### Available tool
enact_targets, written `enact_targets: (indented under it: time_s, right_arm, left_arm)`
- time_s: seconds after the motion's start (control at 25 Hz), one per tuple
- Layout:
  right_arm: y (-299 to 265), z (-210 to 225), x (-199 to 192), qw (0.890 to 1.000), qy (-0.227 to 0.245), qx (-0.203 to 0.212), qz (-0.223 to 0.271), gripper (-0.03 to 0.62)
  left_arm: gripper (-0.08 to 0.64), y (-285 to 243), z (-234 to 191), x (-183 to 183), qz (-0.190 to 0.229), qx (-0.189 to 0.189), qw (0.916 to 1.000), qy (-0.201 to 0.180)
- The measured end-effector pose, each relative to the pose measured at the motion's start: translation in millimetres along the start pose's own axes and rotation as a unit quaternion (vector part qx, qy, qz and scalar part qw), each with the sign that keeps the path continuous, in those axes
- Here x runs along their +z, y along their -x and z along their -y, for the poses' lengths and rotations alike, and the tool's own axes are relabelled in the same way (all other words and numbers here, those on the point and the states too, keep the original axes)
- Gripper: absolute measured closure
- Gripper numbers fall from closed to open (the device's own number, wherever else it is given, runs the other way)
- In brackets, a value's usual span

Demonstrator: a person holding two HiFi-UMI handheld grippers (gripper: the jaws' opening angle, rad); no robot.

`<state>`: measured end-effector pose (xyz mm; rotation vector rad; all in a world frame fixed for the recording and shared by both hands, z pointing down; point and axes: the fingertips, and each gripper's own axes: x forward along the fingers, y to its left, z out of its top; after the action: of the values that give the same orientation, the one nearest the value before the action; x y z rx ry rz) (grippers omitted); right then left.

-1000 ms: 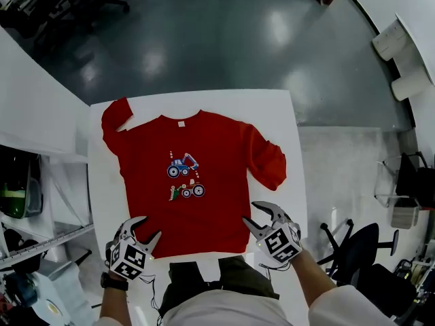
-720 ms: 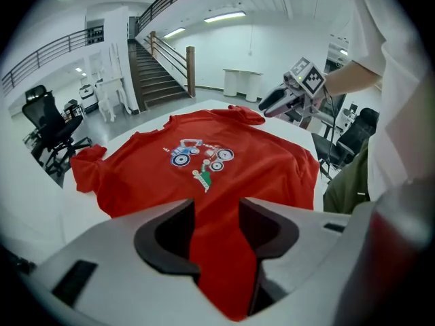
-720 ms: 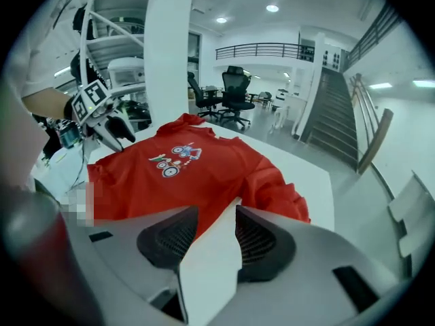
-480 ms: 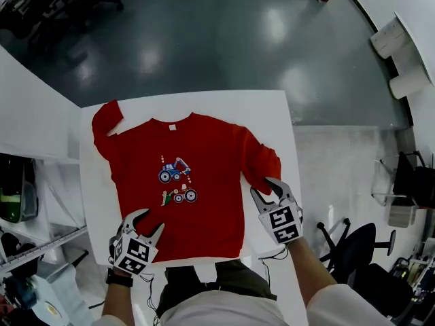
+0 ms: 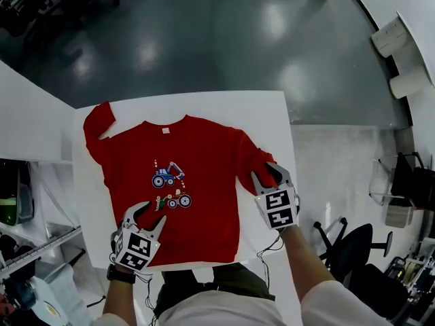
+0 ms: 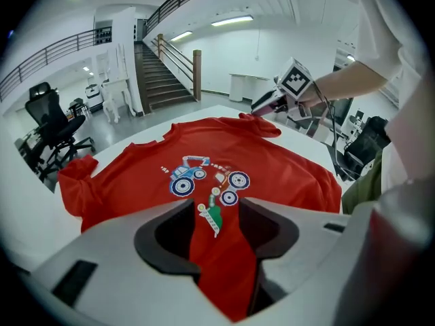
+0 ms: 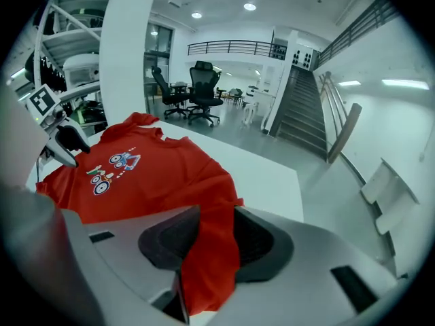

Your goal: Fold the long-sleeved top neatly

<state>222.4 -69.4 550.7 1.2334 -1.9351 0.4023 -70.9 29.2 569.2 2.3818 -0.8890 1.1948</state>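
Red tractor-print long-sleeved top (image 5: 197,182) flat on the white worktop (image 5: 272,114): my right claw (image 5: 269,174) has swung from hem (image 5: 197,242) to the 3 o'clock sleeve (image 5: 262,161), narrowing but unclamped, left claw (image 5: 148,214) apart at 7 o'clock; sleeve fold seems next.

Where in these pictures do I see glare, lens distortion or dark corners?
Head view: lamp glare in patches on the glossy grey floor; the red long-sleeved top is evenly lit. Left gripper view and right gripper view: strong fisheye bending, black corners, a visibly curved staircase.
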Motion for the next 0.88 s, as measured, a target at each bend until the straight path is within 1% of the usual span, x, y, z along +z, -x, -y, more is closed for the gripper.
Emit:
enact_targets:
  time_s: [0.2, 0.4, 0.52, 0.56, 0.64, 0.72, 0.88]
  right_arm:
    - [-21, 9, 3, 1.000, -0.012, -0.002, -0.022, 0.423]
    - [-35, 12, -3, 0.999, -0.017, 0.000, -0.050, 0.429]
    - [-41, 13, -10, 0.998, -0.015, -0.003, -0.066, 0.465]
    - [-42, 12, -12, 0.997, -0.014, -0.004, -0.070, 0.491]
    - [-45, 12, -15, 0.997, -0.009, -0.006, -0.075, 0.514]
    - [-47, 13, -17, 0.997, 0.002, -0.009, -0.078, 0.555]
    - [-43, 18, -15, 0.998, 0.004, -0.011, -0.067, 0.569]
  left_arm:
    - [0.353, -17, 1, 24, 0.015, -0.004, 0.9999, 0.002]
    - [0.353, -34, 2, 54, 0.035, -0.007, 0.9994, 0.001]
    - [0.354, -43, 5, 66, 0.043, -0.010, 0.9990, 0.002]
    - [0.354, -45, 6, 69, 0.045, -0.012, 0.9989, 0.002]
    - [0.354, -49, 8, 73, 0.047, -0.015, 0.9988, 0.000]
    - [0.354, -53, 11, 74, 0.046, -0.020, 0.9988, -0.001]
    - [0.356, -57, 14, 76, 0.046, -0.021, 0.9987, 0.002]
